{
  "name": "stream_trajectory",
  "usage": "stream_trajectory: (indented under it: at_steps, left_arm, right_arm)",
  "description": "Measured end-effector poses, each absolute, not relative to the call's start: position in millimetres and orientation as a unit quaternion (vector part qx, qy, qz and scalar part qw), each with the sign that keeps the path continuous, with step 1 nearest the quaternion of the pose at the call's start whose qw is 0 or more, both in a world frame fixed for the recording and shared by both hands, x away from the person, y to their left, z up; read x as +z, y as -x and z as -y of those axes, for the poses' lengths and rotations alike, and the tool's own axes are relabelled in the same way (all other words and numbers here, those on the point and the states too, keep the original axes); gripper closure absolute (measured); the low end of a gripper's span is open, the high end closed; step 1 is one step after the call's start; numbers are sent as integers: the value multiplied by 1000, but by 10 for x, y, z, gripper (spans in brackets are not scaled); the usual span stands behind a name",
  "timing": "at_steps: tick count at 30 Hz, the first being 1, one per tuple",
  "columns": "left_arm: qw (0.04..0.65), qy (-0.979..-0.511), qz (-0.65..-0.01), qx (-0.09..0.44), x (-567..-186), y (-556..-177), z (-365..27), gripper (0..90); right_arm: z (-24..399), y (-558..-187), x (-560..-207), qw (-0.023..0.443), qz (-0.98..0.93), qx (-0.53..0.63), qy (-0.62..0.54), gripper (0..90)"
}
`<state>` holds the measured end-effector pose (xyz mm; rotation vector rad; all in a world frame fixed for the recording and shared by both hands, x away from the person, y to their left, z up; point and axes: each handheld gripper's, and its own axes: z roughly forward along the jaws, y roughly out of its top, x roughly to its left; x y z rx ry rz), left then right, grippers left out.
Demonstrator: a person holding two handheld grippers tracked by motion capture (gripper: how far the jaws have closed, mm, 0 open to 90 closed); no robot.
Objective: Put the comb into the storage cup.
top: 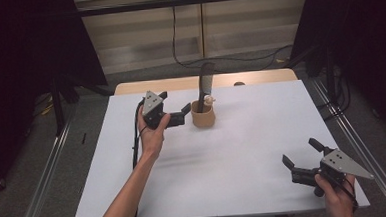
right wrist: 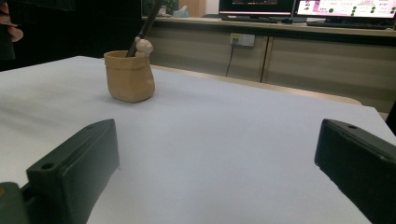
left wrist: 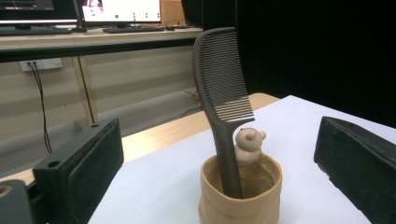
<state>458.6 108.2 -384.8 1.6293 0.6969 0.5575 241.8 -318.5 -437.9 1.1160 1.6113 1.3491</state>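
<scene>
A tan, sack-shaped cup [top: 203,116] stands on the white table [top: 233,156] toward its far middle. A dark comb [top: 206,83] stands upright in it, teeth end up, beside a small pale bear figure [top: 210,100]. My left gripper [top: 174,102] is open just left of the cup, jaws pointing at it and apart from it. In the left gripper view the comb [left wrist: 222,79], the bear [left wrist: 249,144] and the cup [left wrist: 240,198] sit between the spread jaws, a little ahead of them. My right gripper [top: 299,151] is open near the front right corner, holding nothing.
The right gripper view shows the cup [right wrist: 129,77] far off across bare white tabletop. A wooden strip [top: 179,83] runs along the table's far edge. Dark curtains and metal frame rails flank the table. A cable [top: 135,141] trails from the left gripper.
</scene>
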Motion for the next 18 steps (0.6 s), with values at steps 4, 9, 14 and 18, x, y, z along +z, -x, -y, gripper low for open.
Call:
stream_trajectory:
  at_steps: [4,9,14,18]
  left_arm:
    - [610,-700,-290,231,-3837,-4475,-1084,18]
    - [614,-697,-286,236,-3846,-4365,-1110,20]
    - [617,-689,-300,234,-3891,-4293,-1163,26]
    - [618,-687,-296,242,-3899,-4210,-1204,29]
  right_arm:
    - [3169,-2415,-4373,375,-630,524,-434,0]
    - [3156,-2413,-4367,377,-629,522,-436,0]
    - [3149,-2419,-4366,379,-630,520,-436,0]
    - [3158,-2419,-4367,379,-629,520,-436,0]
